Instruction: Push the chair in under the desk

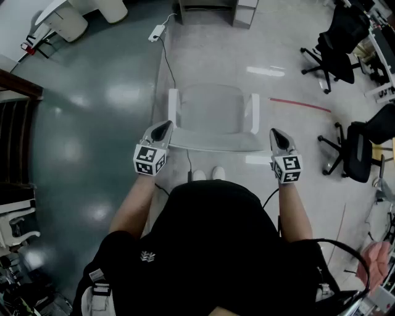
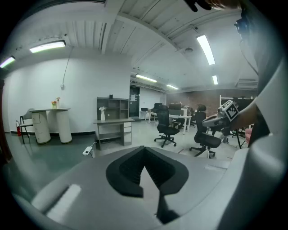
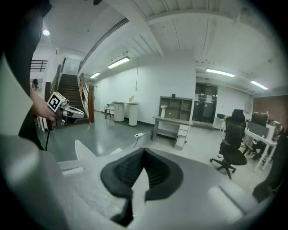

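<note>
A white chair (image 1: 213,111) stands right in front of me, its seat facing away and its backrest edge (image 1: 216,145) nearest my body. The grey desk (image 1: 216,9) with shelves stands further off at the top of the head view, apart from the chair; the same desk (image 2: 112,128) (image 3: 173,126) shows in both gripper views. My left gripper (image 1: 164,128) is shut and empty beside the backrest's left corner. My right gripper (image 1: 277,136) is shut and empty just off the right corner. Whether either touches the chair I cannot tell. One white chair arm (image 3: 83,150) shows in the right gripper view.
A power strip (image 1: 155,32) and its cable lie on the floor left of the desk. Black office chairs (image 1: 336,37) (image 1: 361,148) stand to the right, near a red floor line (image 1: 299,103). A dark staircase (image 1: 15,123) is at the left, white cabinets (image 1: 68,18) far left.
</note>
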`<state>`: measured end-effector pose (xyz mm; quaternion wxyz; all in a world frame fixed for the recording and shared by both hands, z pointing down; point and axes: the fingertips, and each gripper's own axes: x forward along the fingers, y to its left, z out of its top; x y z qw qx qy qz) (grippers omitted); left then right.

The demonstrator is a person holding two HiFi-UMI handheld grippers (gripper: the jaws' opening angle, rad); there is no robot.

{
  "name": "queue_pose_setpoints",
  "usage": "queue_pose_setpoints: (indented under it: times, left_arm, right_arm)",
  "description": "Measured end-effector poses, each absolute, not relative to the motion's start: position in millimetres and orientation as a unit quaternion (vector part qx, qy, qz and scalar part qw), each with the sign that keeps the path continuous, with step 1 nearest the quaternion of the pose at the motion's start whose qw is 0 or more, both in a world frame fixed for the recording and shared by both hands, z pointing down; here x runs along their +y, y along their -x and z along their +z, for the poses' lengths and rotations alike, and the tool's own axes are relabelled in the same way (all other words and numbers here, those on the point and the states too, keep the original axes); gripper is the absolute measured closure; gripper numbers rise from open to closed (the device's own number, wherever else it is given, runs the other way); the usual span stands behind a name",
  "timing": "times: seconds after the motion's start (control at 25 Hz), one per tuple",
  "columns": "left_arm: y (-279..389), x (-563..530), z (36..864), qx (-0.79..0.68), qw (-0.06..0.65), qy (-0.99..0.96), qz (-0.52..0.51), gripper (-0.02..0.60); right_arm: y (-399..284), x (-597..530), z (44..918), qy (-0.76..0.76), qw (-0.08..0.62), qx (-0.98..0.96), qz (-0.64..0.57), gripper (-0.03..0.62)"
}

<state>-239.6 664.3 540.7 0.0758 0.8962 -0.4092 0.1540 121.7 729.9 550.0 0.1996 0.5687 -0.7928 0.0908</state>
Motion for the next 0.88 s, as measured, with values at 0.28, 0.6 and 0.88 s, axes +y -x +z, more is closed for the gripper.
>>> queue_pose_setpoints:
  times: [0.28,0.6,0.88]
  left_arm:
    - [237.5,692.5,573.1,-0.371,0.067,-0.9,0.221,0.577]
    - [215.3,736.2,633.0,-0.211,-0.038,-0.889,0.404,0.384]
    - [187.2,748.6,699.4,-0.083,-0.09,-0.834,0.538,0.396]
  right_arm:
    - [-113.7,741.9,558.2,-0.54,0.213,-0.809,0.094,0.592]
    - [-54.7,782.7,614.0,-0.315,0.336,-0.885,0.064,0.477]
    - [-41.2,799.3,697.7,-0.186,0.498,-0.847,0.027,0.419]
